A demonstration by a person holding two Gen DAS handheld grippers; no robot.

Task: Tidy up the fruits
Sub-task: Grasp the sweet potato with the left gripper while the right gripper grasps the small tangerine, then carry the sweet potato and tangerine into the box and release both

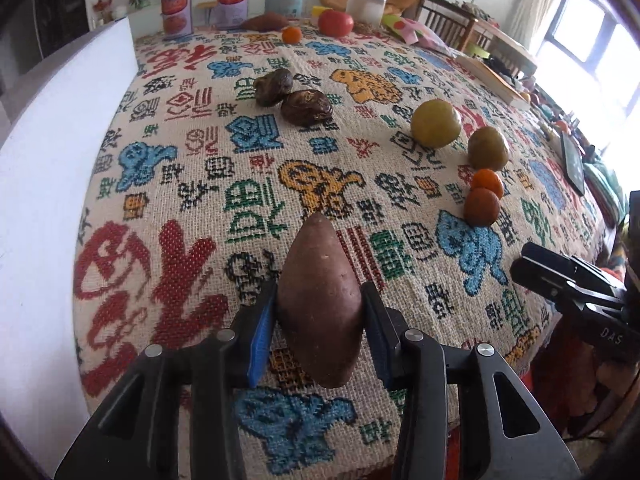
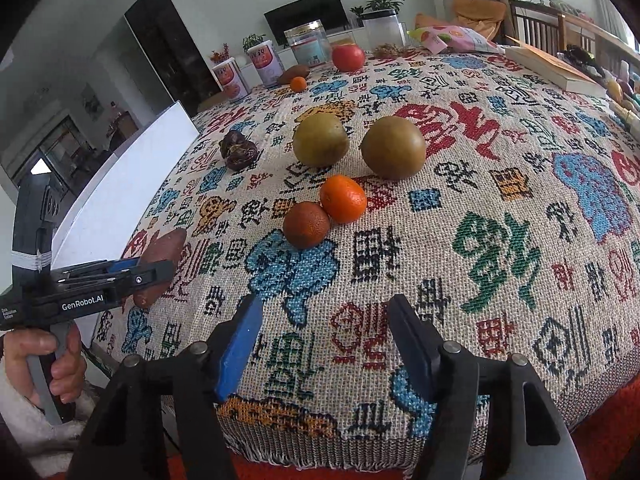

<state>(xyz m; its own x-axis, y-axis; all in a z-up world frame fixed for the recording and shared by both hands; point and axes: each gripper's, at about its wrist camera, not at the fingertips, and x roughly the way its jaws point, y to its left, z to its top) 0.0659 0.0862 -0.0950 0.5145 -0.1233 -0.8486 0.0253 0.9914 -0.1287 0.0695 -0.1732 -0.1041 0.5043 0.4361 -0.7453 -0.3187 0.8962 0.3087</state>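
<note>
On the cloth [image 1: 180,184], two pears [image 2: 320,140]; left gripper [image 1: 320,312] pinches one sweet potato [image 1: 320,300], right gripper [image 2: 324,344] spread.

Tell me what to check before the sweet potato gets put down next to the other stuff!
1. Left gripper shut on the held sweet potato: ok, both pads press its sides.
2. Potato lifted off the tablecloth: cannot tell.
3. Right gripper out of the way: ok, open, holding nothing, near the table's front edge.
4. Matching mate found: ok, another sweet potato lies at the far end by the tomato.
5. Sorted pairs stay put: ok, two tangerines touch, two green-brown fruits sit side by side.
</note>
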